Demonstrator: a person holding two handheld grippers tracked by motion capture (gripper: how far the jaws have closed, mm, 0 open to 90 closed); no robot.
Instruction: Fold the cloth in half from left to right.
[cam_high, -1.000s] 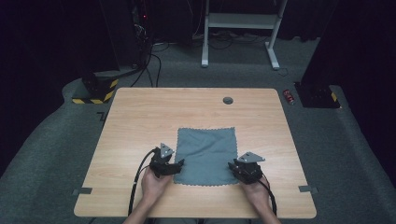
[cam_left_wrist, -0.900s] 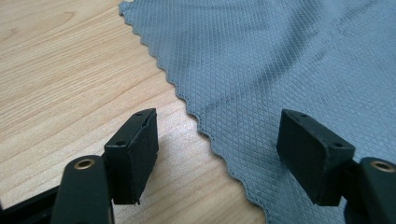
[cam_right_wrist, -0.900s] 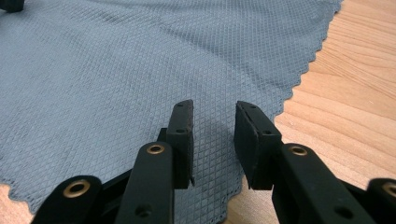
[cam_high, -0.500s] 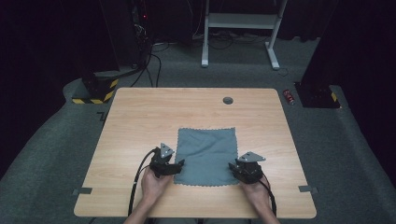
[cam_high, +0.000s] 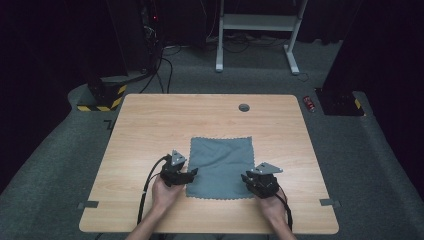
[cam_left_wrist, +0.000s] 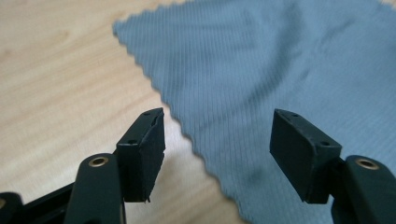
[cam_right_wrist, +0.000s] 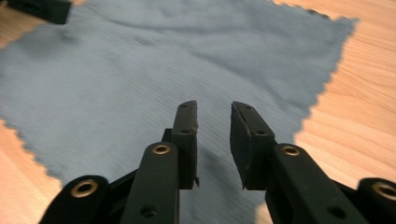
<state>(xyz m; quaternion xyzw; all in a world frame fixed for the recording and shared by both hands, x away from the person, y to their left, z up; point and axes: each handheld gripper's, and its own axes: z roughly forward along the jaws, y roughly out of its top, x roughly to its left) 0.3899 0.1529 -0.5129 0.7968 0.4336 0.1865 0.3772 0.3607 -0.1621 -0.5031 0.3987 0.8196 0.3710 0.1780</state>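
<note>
A grey-blue cloth (cam_high: 220, 166) with a pinked edge lies flat on the wooden table (cam_high: 150, 130). My left gripper (cam_high: 192, 173) sits low at the cloth's near left corner. In the left gripper view the left gripper (cam_left_wrist: 219, 154) stands wide open, one pad over bare wood and the other over the cloth (cam_left_wrist: 261, 70); its jaws have just been closing a little. My right gripper (cam_high: 246, 178) rests at the near right corner. In the right gripper view the right gripper (cam_right_wrist: 214, 140) shows a narrow gap above the cloth (cam_right_wrist: 140, 70), nothing pinched; these jaws have just been closing too.
A round grommet (cam_high: 244, 107) sits near the table's far edge. Tape strips (cam_high: 87, 205) mark the front corners. On the carpet beyond are a red object (cam_high: 310, 103), a white desk frame (cam_high: 255, 22), cables and a yellow-black striped base (cam_high: 102, 97).
</note>
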